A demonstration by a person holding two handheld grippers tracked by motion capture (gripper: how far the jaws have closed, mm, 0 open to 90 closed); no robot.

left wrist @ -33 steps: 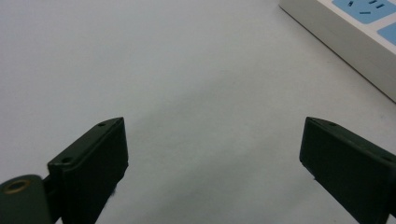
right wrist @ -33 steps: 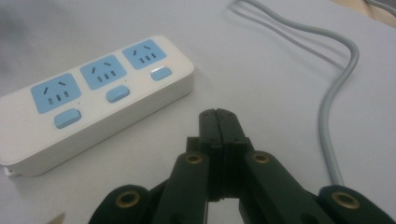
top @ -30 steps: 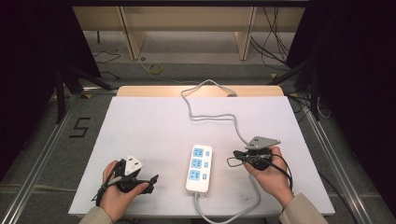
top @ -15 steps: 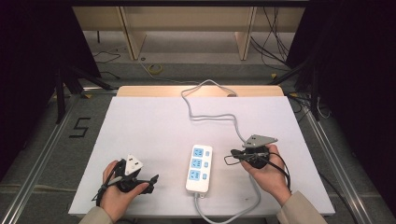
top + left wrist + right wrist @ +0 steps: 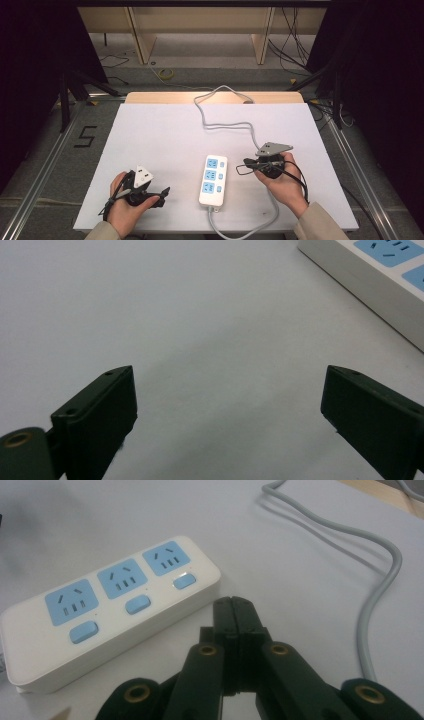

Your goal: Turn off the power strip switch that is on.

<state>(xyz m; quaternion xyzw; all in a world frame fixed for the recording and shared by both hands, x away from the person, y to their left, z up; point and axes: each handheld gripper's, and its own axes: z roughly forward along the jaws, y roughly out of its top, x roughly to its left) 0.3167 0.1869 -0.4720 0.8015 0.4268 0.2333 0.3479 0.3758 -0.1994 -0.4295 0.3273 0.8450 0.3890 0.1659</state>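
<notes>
the right gripper (image 5: 235, 605), jaws pressed together and empty, hovers just right of the power strip (image 5: 212, 180); the left gripper (image 5: 227, 405) gapes wide. a careless nudge could shove the strip, since its cord (image 5: 227, 125) lies slack.

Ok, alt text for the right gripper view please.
The right gripper, jaws shut on nothing, points at a white power strip with three blue sockets and switches, lying on a white table. Its grey cable curves past at right.
</notes>
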